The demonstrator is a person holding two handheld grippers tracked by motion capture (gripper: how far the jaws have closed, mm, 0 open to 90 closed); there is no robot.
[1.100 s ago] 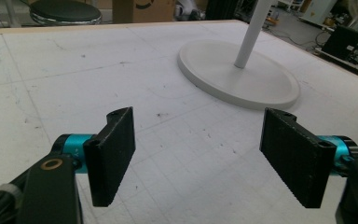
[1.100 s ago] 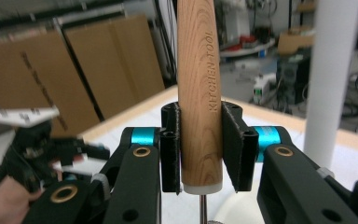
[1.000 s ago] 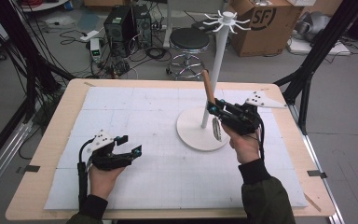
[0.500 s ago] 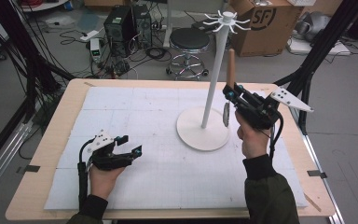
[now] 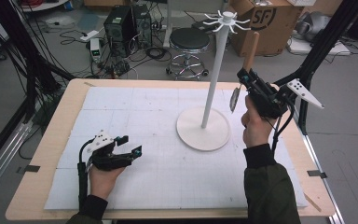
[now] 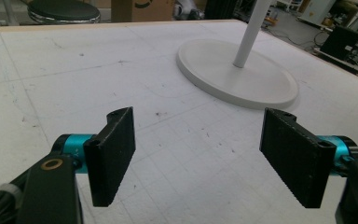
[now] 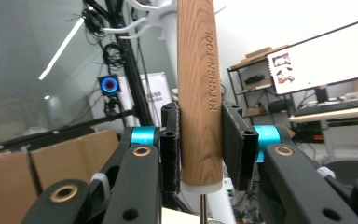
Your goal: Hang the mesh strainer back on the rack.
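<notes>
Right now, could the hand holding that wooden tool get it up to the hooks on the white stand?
Probably yes: the right gripper holds the tool upright beside the pole, just below the hooks, nothing between.

Grey floor with tangled cables [image 5: 74, 35], black stool [image 5: 189, 41], cardboard box [image 5: 272, 21], computer tower [image 5: 129, 23].

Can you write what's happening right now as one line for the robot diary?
right gripper: shut on wooden-handled kitchen tool, held upright near white stand | left gripper: open, empty, resting on table
</notes>
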